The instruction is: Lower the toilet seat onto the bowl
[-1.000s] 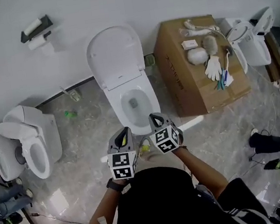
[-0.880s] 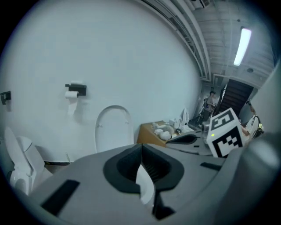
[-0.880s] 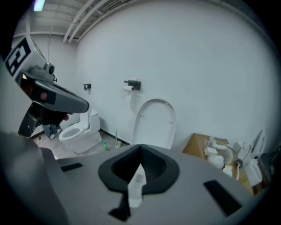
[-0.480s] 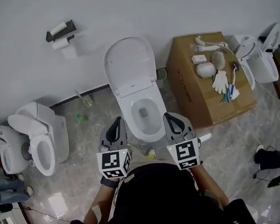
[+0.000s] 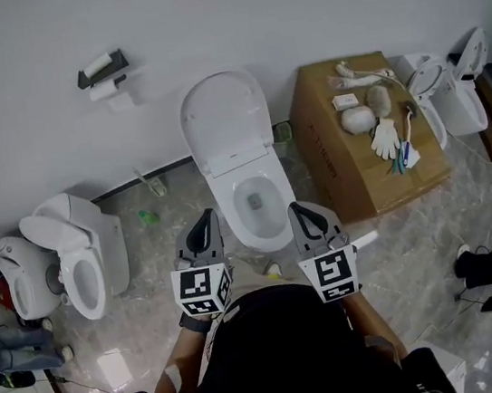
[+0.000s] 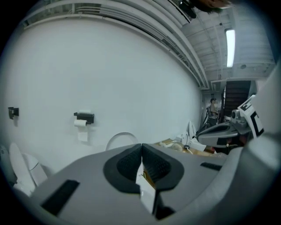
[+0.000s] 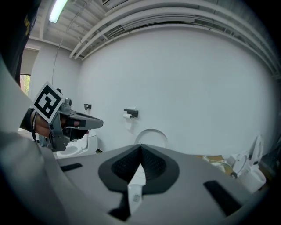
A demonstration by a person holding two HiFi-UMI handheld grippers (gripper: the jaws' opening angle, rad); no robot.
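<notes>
The toilet seat [image 5: 224, 116] stood raised against the wall, at 12 o'clock of the open bowl [image 5: 256, 200]; seat and lid could not be told apart. A cardboard box [image 5: 333, 169] sat just beside the bowl at 3 o'clock, carrying a white glove [image 5: 385, 138] and bits too small to name. A second toilet [image 5: 79, 254] stood at 9 o'clock and a paper holder [image 5: 100, 68] hung on the wall at 11 o'clock. The left tool [image 5: 203, 229] and right tool [image 5: 304, 217] hovered at 7 and 5 o'clock of the bowl, jaws pressed together, gripping nothing. In both gripper views the tool bodies hid the bowl, and only the seat's top arc showed.
</notes>
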